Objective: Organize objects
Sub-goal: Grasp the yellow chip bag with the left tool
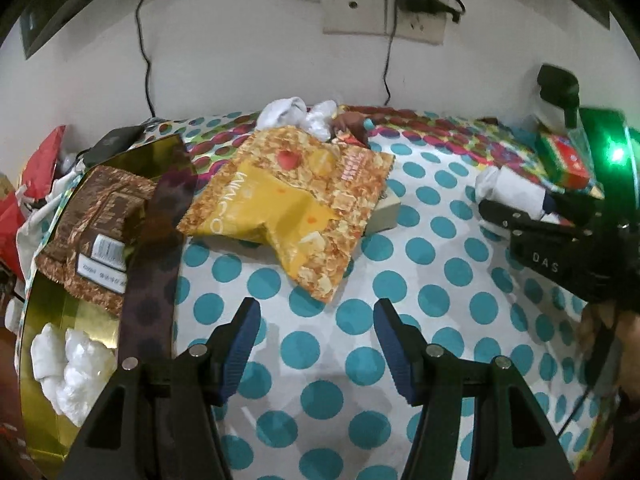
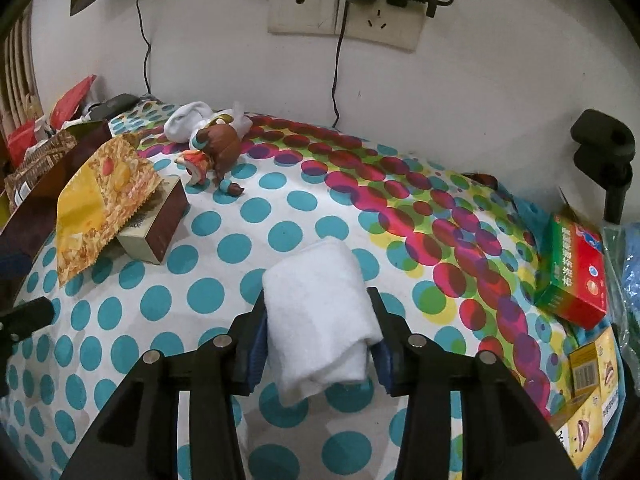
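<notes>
My right gripper point(image 2: 318, 312) is shut on a rolled white towel point(image 2: 320, 312) and holds it above the dotted cloth; it also shows at the right of the left wrist view point(image 1: 516, 196) with the towel point(image 1: 508, 188). My left gripper point(image 1: 316, 320) is open and empty over the cloth, just short of a yellow snack bag point(image 1: 288, 204). The bag point(image 2: 100, 204) leans on a small brown box point(image 2: 156, 224). A gold box point(image 1: 52, 320) at the left holds a brown snack pack point(image 1: 92, 236) and white wads point(image 1: 68, 364).
A doll figure point(image 2: 216, 148) and white socks point(image 2: 188, 120) lie at the back by the wall. A green and red carton point(image 2: 576, 276) and a yellow box point(image 2: 592, 380) sit at the right. Cables hang from a wall socket point(image 2: 352, 12). Red bags point(image 1: 36, 172) crowd the far left.
</notes>
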The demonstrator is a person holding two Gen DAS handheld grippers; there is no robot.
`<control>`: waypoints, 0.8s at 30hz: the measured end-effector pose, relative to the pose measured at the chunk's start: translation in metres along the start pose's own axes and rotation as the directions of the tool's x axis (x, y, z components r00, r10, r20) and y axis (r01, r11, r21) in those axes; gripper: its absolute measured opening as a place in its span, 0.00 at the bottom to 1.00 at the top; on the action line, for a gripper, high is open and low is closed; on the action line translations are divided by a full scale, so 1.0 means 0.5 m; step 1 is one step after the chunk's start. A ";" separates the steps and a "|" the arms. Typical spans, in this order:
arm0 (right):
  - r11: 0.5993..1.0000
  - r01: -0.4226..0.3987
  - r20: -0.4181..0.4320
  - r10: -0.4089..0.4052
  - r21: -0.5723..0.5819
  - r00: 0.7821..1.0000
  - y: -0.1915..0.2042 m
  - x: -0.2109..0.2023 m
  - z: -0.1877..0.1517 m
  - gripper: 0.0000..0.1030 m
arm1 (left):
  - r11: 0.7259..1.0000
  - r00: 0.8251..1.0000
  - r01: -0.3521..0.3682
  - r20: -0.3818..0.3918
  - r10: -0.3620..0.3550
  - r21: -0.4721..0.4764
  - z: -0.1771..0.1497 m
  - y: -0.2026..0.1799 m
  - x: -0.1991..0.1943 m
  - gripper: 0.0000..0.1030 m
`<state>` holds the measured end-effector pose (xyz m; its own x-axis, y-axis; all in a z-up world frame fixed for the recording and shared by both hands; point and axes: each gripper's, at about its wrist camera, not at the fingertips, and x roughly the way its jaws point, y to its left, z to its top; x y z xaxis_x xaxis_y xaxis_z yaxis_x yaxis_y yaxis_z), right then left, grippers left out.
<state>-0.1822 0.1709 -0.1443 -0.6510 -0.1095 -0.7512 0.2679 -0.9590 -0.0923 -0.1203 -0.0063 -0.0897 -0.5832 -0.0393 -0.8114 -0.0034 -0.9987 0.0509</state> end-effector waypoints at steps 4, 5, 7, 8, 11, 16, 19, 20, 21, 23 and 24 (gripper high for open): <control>1.000 0.009 -0.005 -0.009 -0.014 1.000 0.003 0.002 0.001 0.41 | 0.993 0.996 -0.090 0.033 0.088 0.080 0.008 -0.032 0.011 0.59; 1.000 0.005 -0.005 -0.005 -0.011 1.000 0.001 0.002 0.001 0.42 | 0.984 0.990 -0.134 0.048 0.129 0.114 0.009 -0.042 0.013 0.59; 1.000 0.000 -0.007 0.000 -0.007 1.000 0.001 0.002 0.002 0.43 | 0.950 0.970 -0.240 0.100 0.224 0.200 0.010 -0.066 0.018 0.61; 1.000 -0.005 -0.010 0.005 -0.007 1.000 0.001 0.003 0.003 0.43 | 0.931 0.959 -0.279 0.114 0.259 0.234 0.011 -0.076 0.024 0.62; 1.000 -0.006 -0.019 0.006 -0.013 1.000 0.004 0.006 0.004 0.45 | 0.904 0.948 -0.314 0.146 0.283 0.289 0.013 -0.098 0.035 0.63; 1.000 -0.010 -0.022 0.010 -0.011 1.000 0.004 0.006 0.005 0.46 | 0.858 0.919 -0.394 0.170 0.357 0.330 0.024 -0.115 0.065 0.66; 1.000 -0.017 -0.025 0.017 -0.006 1.000 0.002 0.007 0.005 0.47 | 0.822 0.894 -0.447 0.182 0.409 0.353 0.035 -0.109 0.087 0.68; 1.000 -0.019 -0.026 0.018 -0.005 0.999 0.001 0.008 0.005 0.47 | 0.821 0.893 -0.451 0.177 0.414 0.350 0.040 -0.105 0.091 0.68; 1.000 -0.021 -0.027 0.021 -0.004 0.999 0.000 0.008 0.005 0.47 | 0.822 0.892 -0.451 0.178 0.415 0.348 0.046 -0.098 0.094 0.69; 1.000 -0.025 -0.029 0.025 -0.001 0.999 0.000 0.008 0.006 0.48 | 0.810 0.884 -0.467 0.189 0.427 0.355 0.055 -0.092 0.100 0.71; 1.000 -0.026 -0.030 0.026 -0.001 0.999 -0.001 0.009 0.007 0.48 | 0.804 0.882 -0.471 0.195 0.429 0.363 0.060 -0.090 0.103 0.73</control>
<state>-0.1874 0.1698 -0.1453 -0.6222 -0.1262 -0.7726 0.2851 -0.9557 -0.0735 -0.1745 0.0375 -0.1163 -0.6745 -0.4568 -0.5799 -0.0224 -0.7725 0.6346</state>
